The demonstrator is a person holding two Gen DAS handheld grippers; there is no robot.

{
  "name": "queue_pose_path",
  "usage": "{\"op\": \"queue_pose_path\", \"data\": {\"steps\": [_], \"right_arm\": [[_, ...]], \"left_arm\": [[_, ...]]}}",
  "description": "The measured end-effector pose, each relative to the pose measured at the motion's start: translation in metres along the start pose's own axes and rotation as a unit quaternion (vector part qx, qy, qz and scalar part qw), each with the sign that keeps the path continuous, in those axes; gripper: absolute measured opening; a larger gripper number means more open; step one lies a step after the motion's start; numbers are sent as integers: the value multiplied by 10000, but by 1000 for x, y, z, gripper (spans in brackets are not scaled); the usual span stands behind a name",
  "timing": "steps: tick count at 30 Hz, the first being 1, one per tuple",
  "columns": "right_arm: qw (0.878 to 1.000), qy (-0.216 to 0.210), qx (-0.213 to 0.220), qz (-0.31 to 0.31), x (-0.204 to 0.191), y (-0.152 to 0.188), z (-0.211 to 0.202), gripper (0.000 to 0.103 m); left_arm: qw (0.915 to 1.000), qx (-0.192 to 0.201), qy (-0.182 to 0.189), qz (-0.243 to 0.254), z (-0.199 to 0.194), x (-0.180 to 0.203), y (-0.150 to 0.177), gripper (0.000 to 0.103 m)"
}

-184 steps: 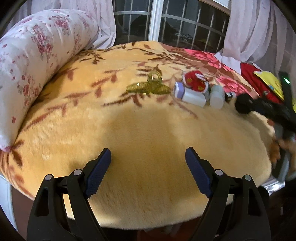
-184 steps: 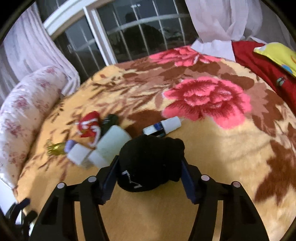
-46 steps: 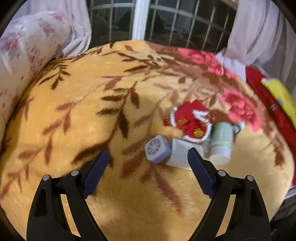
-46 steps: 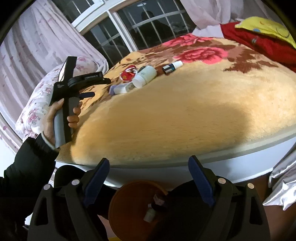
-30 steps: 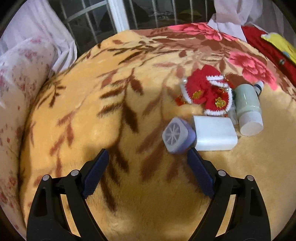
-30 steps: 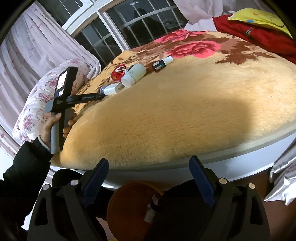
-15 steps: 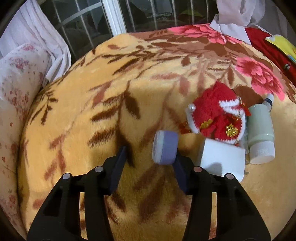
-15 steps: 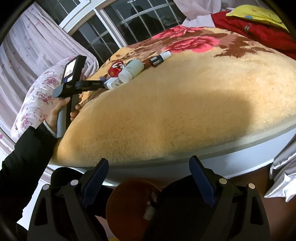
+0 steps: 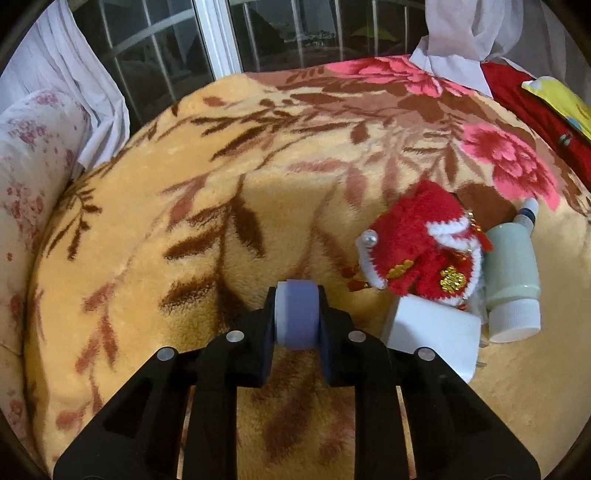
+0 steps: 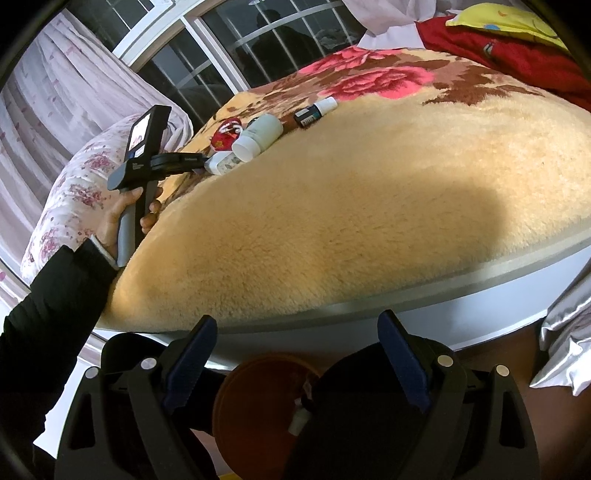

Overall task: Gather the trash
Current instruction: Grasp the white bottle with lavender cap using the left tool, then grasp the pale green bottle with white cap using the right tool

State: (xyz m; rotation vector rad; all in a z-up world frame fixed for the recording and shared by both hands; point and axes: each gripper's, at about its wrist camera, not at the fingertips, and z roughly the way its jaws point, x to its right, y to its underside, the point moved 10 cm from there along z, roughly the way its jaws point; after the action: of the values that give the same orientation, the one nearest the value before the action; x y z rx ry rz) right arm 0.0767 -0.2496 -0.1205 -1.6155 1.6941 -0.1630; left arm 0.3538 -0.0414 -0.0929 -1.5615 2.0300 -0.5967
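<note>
Covering bed, floral blanket (image 9: 280, 206), barred window (image 9: 295, 29)

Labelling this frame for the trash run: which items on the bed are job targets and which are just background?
Job:
- purple-capped piece, clamped in the left hand-held gripper
- white box
- pale green bottle
- small dropper bottle
- red knitted ornament
- orange bin, below the open right hand-held gripper

Background:
- blanket
- floral pillow
- curtains

Bare blanket (image 9: 147, 229) lies left of the fingers (image 9: 264, 332); white box (image 9: 432, 336) crowds their right.
</note>
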Motion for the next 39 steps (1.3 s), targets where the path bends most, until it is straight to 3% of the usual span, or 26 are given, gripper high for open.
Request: {"op": "queue_pose_path", "data": {"steps": [6,10,13,19,23,26,28,29,35,39], "right_arm": [[9989,57,186,-426,-19,-15,-14,87],[9961,59,313,-825,-36,-42,-14,87],[9947,-52,409,-945,-51,-78,-2,87],[9980,-291,284,-482,-75,-166,57,87],[9998,78,-63,165,-62,-208,112,87],[9957,182,-427,803,-45,-217,144,82],[9915,232,-665,1093,-38,-215,158,69],[9892,279,-799,1198,-37,-214,165,68],[9841,597,-1019,1329,-33,-209,184,50],[9850,922,-1117,938,-33,-206,181,49]], "left_arm": [[9972,221,280,-663,-48,-15,19,19],[9910,212,271,-1293,-84,-32,59,19],[9884,444,-4,-1453,-113,-37,87,19],[9825,631,-71,-1748,-136,-33,122,19],[9822,723,-20,-1732,-141,-32,132,19],[9833,810,14,-1629,-144,-30,137,19],[9834,836,117,-1609,-143,-27,139,19],[9832,839,174,-1612,-142,-27,140,19],[9817,878,372,-1648,-141,-21,145,19],[9821,937,430,-1575,-146,-15,146,19]]}}
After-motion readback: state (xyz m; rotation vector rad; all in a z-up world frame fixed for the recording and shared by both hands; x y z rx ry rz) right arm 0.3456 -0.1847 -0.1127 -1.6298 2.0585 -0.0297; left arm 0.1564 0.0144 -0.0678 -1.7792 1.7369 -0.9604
